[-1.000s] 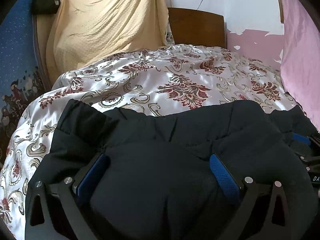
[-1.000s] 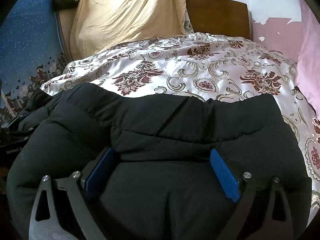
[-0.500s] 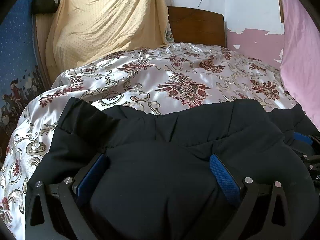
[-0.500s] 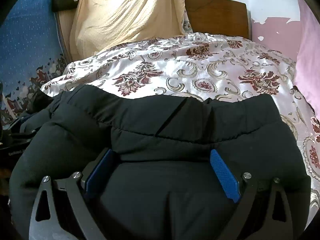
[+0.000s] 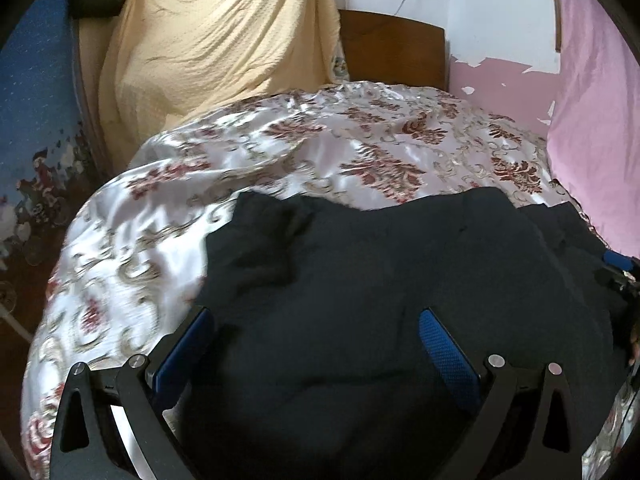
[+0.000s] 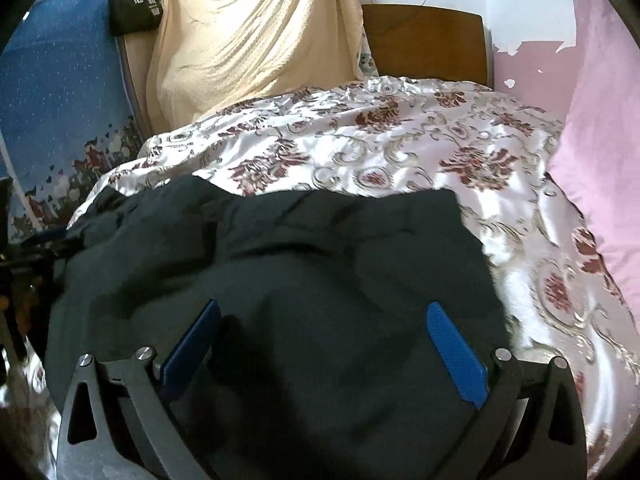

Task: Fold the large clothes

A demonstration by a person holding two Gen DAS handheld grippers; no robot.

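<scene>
A large black padded jacket [image 5: 400,272] lies on the bed and fills the lower half of both views [image 6: 280,280]. My left gripper [image 5: 316,320] is open, its blue pads spread wide with jacket fabric bulging between them. My right gripper [image 6: 324,316] is open the same way over the jacket's right part. The right gripper's blue tip [image 5: 618,260] shows at the right edge of the left wrist view. The jacket's near edge is hidden under the grippers.
The bed has a shiny floral bedspread [image 5: 360,152] with a wooden headboard [image 5: 392,52] behind. A yellow cloth [image 5: 216,40] hangs at the back left, a pink curtain [image 5: 592,120] at the right, a blue patterned cloth [image 6: 52,100] at the left.
Both grippers have pulled back and apart. The left view now shows bedspread left of the jacket, the right view shows bedspread to its right. The jacket's far edge looks more rumpled.
</scene>
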